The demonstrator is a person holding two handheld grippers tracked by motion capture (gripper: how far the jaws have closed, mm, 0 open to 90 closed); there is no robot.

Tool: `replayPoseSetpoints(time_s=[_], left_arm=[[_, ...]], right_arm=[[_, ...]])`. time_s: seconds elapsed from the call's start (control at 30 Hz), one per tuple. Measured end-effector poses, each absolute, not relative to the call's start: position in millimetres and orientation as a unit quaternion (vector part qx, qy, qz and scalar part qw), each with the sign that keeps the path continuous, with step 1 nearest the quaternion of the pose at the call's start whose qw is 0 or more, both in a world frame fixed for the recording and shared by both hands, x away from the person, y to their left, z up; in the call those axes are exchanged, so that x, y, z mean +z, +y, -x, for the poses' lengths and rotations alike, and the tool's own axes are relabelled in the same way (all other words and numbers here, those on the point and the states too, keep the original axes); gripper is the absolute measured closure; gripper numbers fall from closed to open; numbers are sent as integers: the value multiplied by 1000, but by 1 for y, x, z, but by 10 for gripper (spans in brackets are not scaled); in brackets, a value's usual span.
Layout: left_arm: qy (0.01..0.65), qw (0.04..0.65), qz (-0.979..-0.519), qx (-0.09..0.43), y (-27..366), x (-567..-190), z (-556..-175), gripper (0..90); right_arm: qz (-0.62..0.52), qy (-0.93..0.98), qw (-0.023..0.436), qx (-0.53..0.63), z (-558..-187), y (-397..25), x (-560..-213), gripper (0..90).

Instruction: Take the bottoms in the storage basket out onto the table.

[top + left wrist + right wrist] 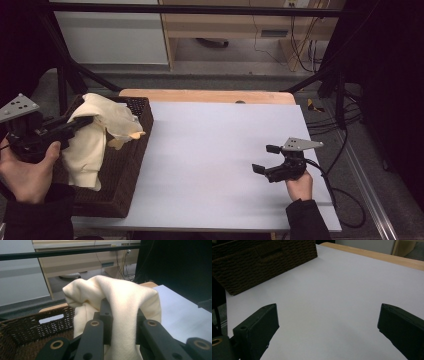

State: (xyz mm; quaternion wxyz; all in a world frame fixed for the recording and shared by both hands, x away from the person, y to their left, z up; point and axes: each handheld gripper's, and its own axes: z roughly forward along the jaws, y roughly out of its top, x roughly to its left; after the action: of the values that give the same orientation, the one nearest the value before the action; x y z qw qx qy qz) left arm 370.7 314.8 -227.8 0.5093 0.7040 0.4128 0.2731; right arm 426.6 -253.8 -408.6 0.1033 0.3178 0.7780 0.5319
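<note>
Cream cloth [95,135] hangs at the frame's left, pinched in the left gripper [82,122] above the wicker basket [127,170]. Lower right, the right gripper [265,159] sits spread wide over bare white table [210,150], nothing between them.

Left gripper [86,121] clamped on cream cloth [97,135] above wicker basket [127,167], right gripper [266,159] spread over white table [210,150]

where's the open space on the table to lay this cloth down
The white tabletop is bare between the wicker basket and the right gripper, back to the wooden edge. The left side is crowded by the basket, cream cloth and left gripper.
</note>
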Motion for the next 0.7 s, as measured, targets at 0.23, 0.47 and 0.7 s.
replayPoseSetpoints(time_s=[0.23, 0.47, 0.7], left_arm=[[403, 509, -710, 271, 304, -223, -373, 777], [394, 510, -718, 265, 292, -221, -378, 777], [387, 512, -721, 261, 283, -220, -381, 777]], right_arm=[[-319, 778, 103, 532, -427, -254, -409, 38], [-319, 778, 104, 532, -426, -254, -408, 38], [-320, 778, 105, 531, -426, -254, -408, 38]])
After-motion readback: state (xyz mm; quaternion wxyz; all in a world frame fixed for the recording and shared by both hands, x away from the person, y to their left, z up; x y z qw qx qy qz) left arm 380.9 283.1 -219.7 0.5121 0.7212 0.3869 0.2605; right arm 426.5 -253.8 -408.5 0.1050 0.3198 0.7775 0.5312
